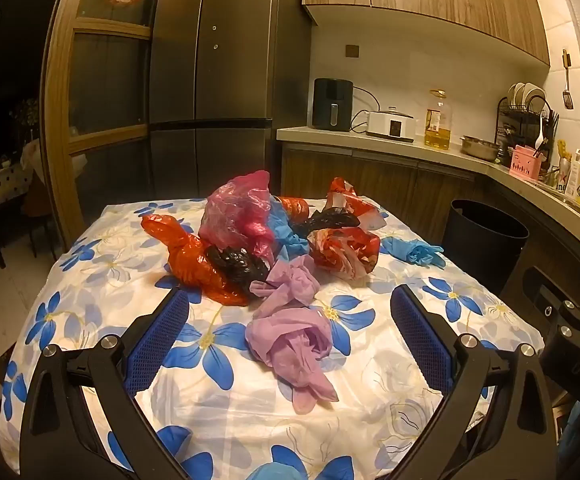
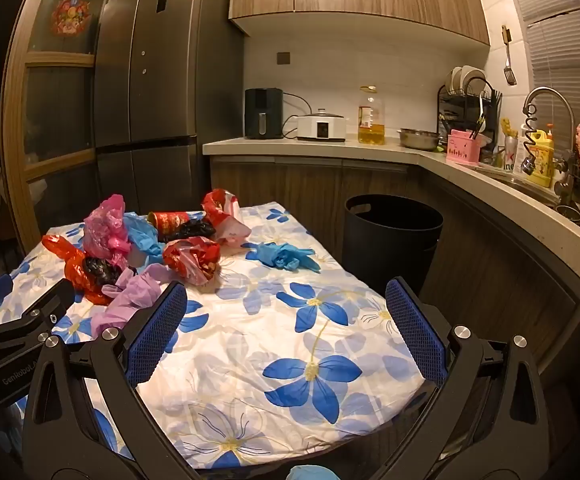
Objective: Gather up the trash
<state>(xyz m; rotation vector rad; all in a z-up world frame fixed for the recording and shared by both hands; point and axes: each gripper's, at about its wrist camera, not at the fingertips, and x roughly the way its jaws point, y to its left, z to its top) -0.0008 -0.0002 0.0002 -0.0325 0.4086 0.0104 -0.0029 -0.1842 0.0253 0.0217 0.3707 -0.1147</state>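
Observation:
A heap of crumpled plastic trash lies on the flowered tablecloth [image 1: 218, 412]: a lilac bag [image 1: 290, 332], an orange bag [image 1: 194, 256], a pink bag [image 1: 238, 212], black scraps and a red-and-white bag [image 1: 345, 248]. A blue glove [image 1: 413, 252] [image 2: 286, 256] lies apart to the right. My left gripper [image 1: 290, 304] hovers open above the lilac bag, which shows between its blue pads, untouched. My right gripper [image 2: 286, 296] is open over bare cloth, the lilac bag [image 2: 130, 300] just left of it. A black bin [image 2: 389, 236] [image 1: 481, 240] stands beyond the table's right edge.
A dark fridge [image 1: 218, 80] rises behind the table. The kitchen counter [image 2: 329, 146] runs along the back and right, with an air fryer, cooker, oil bottle, steel bowl, dish rack and sink tap [image 2: 549, 104]. A wooden door frame [image 1: 62, 120] stands left.

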